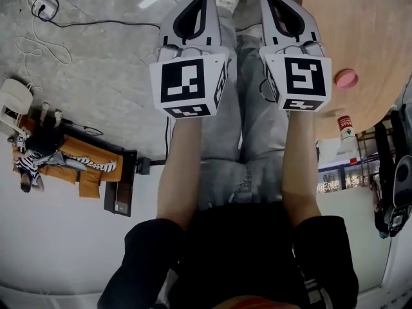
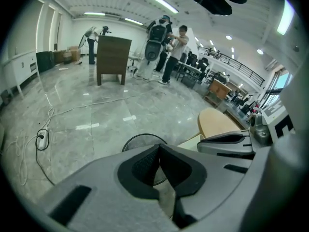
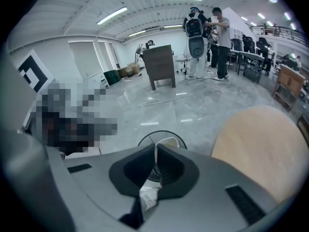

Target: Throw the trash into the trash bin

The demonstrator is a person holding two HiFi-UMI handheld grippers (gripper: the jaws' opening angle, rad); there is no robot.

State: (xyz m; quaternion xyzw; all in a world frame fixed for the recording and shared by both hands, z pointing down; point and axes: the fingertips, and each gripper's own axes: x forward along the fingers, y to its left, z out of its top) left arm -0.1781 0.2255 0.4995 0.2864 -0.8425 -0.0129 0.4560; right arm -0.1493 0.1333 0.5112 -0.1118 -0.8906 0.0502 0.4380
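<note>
The right gripper (image 3: 155, 148), jaws clamped on a crumpled white paper scrap (image 3: 147, 195), pointed down at the round black-rimmed trash bin (image 3: 161, 131) directly ahead. The left gripper (image 2: 158, 147), jaws together, stood alongside.

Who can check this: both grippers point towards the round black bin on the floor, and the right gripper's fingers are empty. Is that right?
Not quite. The right gripper is shut on a white scrap of trash, as the right gripper view shows. The rest stands.
</note>
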